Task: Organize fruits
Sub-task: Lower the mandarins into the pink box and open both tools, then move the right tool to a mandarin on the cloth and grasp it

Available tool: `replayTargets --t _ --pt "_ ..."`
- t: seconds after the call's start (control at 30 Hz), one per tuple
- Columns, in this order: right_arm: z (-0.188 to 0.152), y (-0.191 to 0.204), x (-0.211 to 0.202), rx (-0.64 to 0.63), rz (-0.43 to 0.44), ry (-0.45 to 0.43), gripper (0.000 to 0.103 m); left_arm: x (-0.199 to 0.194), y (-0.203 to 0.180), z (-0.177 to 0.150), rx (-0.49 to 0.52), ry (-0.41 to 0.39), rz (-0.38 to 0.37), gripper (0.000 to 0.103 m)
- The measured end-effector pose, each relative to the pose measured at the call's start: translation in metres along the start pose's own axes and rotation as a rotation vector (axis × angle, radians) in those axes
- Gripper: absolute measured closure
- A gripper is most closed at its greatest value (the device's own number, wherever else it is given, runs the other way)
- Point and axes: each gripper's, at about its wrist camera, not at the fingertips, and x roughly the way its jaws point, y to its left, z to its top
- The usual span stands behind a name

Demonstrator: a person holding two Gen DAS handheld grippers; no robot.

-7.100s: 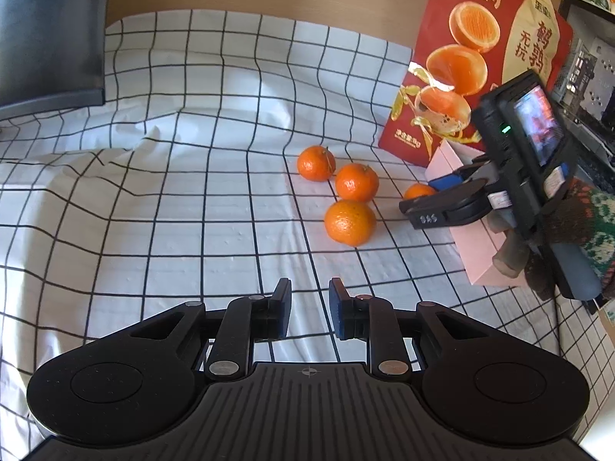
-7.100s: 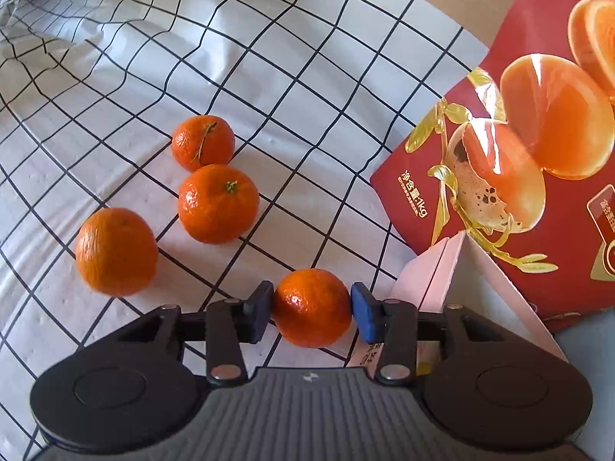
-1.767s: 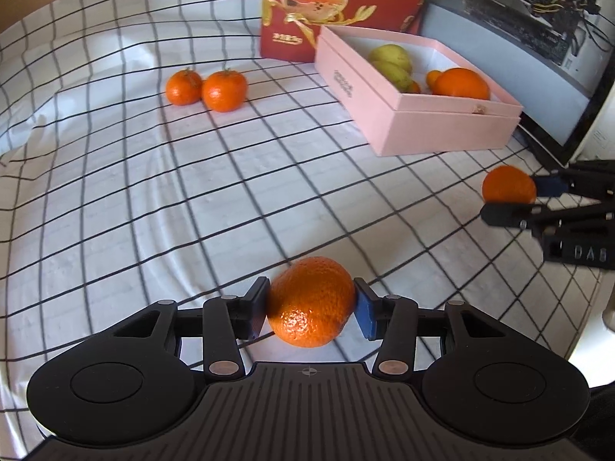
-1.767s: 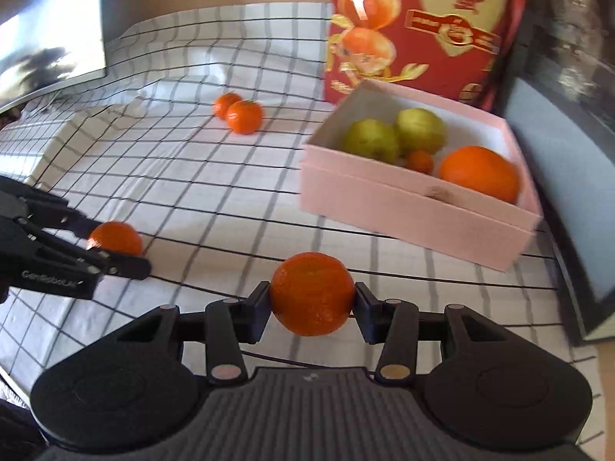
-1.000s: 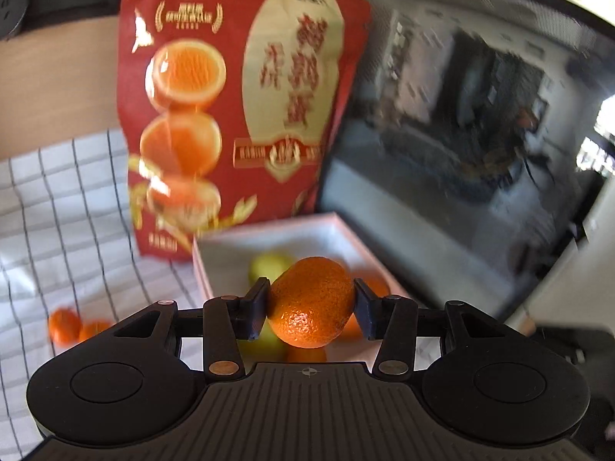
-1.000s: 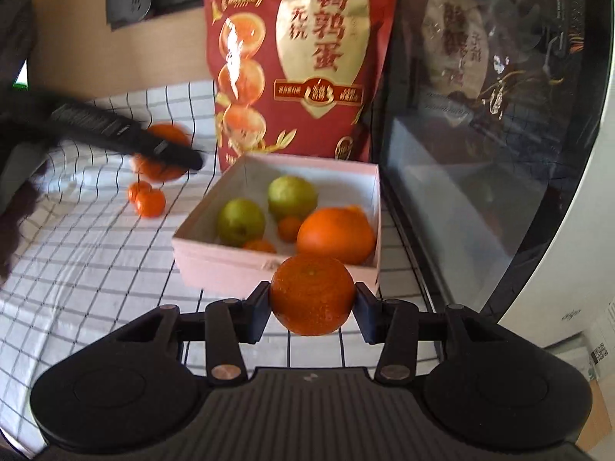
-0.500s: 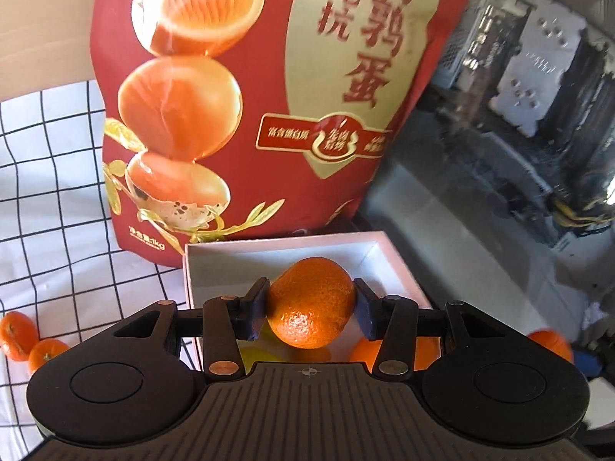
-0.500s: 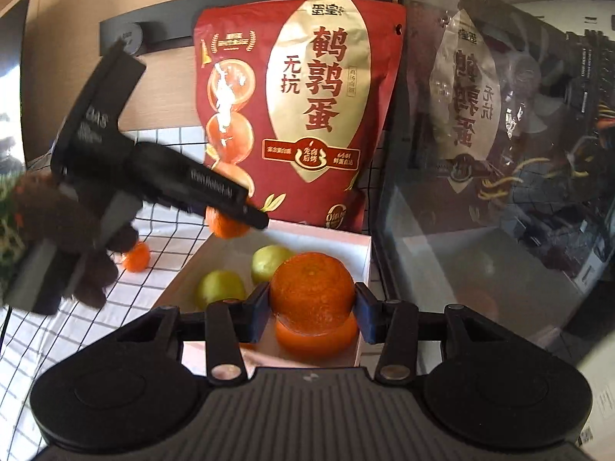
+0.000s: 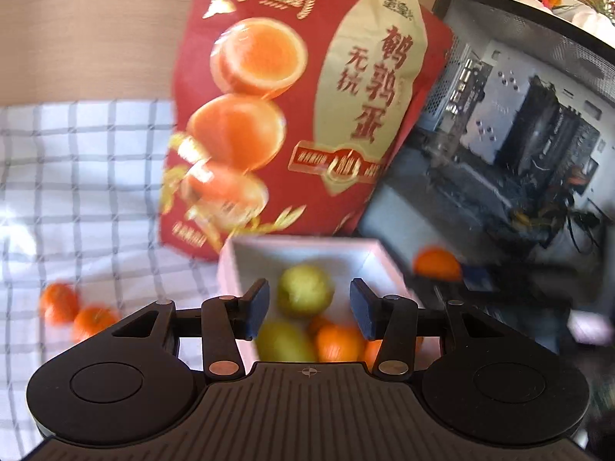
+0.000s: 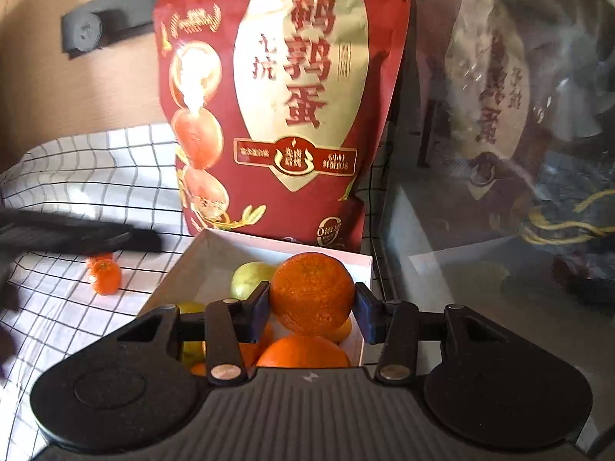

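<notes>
My left gripper [image 9: 309, 303] is open with nothing between its blue pads, just over the near end of the pink box [image 9: 300, 244]. Inside the box lie two green fruits [image 9: 303, 290] and several oranges [image 9: 336, 342]. My right gripper [image 10: 311, 299] is shut on an orange [image 10: 311, 294], held above the pink box [image 10: 200, 265], where a large orange [image 10: 303, 351] and a green fruit [image 10: 250, 274] show. In the left wrist view that held orange [image 9: 436, 265] appears at the right. The left gripper [image 10: 77, 236] is a dark blur at the left.
A tall red snack bag [image 9: 300, 115] stands behind the box. A glass-sided computer case [image 9: 519, 134] walls off the right side. Two small oranges [image 9: 59, 301] lie on the checked cloth [image 9: 77, 192] to the left, also seen as small oranges [image 10: 105, 274].
The orange that sat between my left gripper's pads is gone from them, and the view there tilted down into the box. My right gripper carried its orange closer, over the box.
</notes>
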Motion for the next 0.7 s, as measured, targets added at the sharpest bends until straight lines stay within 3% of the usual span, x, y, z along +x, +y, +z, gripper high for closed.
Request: replayTargets --t 0.1,0.37,0.53,0.7 --pt "0.003 0.002 0.023 0.003 -0.016 0.039 0.058 -0.021 0.013 -0.026 -0.018 0.031 0.061 0.052" --pt "-0.003 0.006 0.057 0.027 -0.035 0.116 0.058 -0.074 0.076 -0.095 -0.24 0.092 0.23 0.052" --pt "-0.004 0.015 0.051 0.053 0.002 0.116 0.057 -0.105 0.104 -0.113 -0.27 0.095 0.376 0.052" --pt "0.004 0.049 0.035 0.015 0.069 0.074 0.054 -0.126 0.126 -0.12 -0.297 0.085 0.442 0.052"
